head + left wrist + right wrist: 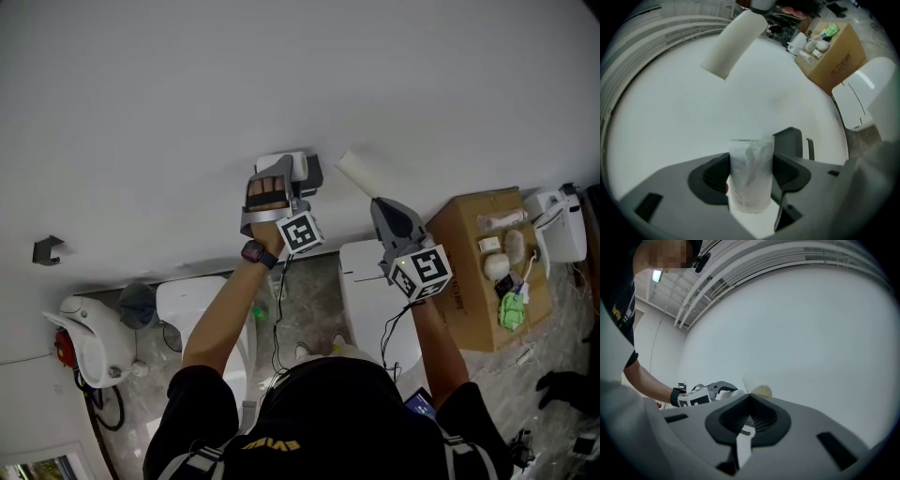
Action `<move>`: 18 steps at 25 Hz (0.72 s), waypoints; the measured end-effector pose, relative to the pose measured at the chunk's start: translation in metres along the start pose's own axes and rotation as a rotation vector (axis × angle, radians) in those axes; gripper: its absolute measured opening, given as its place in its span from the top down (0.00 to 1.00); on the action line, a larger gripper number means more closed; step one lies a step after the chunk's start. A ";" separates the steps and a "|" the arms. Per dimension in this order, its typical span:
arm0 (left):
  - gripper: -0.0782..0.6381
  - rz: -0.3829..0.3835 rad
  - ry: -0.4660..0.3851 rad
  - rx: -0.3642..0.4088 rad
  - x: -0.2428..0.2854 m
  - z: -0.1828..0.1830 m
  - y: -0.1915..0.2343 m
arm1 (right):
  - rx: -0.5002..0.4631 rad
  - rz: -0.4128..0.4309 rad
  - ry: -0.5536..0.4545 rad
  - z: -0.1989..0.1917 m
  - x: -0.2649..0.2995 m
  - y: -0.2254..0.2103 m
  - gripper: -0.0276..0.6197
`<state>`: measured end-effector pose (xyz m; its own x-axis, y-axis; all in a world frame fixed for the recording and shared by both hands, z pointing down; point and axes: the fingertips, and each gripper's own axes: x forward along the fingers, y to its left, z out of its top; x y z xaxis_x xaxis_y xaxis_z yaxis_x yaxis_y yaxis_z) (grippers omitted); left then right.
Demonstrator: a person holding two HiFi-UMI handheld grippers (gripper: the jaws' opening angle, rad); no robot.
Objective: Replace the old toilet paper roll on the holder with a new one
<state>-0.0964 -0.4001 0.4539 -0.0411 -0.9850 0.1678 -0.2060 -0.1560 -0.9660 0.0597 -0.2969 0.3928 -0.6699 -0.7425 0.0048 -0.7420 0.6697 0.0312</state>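
Note:
My left gripper [279,169] is up against the white wall, shut on a new toilet paper roll [282,159] in crinkled white wrap. In the left gripper view the roll [749,159] stands upright between the pads [787,173], just in front of the dark holder [791,140]. In the head view the holder [312,174] sits right of the roll. My right gripper [376,201] is shut on the end of the old roll's bare pale tube [355,173], held off the holder to the right. That tube [756,385] pokes out beyond the shut jaws, and in the left gripper view the tube [733,44] crosses the top.
Two white toilets [200,309] [371,291] stand below the wall. An open cardboard box [473,272] with small items is at the right. A white fixture [86,339] sits at the left and a dark hook [47,248] is on the wall.

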 end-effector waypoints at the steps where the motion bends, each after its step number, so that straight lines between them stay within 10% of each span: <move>1: 0.50 -0.006 0.001 0.016 0.000 0.002 -0.003 | 0.000 -0.002 0.002 -0.001 -0.001 0.000 0.97; 18: 0.50 -0.178 -0.145 0.037 -0.021 0.077 -0.067 | 0.009 -0.039 0.021 -0.008 -0.016 -0.010 0.97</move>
<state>-0.0063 -0.3750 0.5005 0.1342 -0.9418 0.3084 -0.1617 -0.3278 -0.9308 0.0782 -0.2918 0.4001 -0.6399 -0.7681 0.0243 -0.7678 0.6403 0.0231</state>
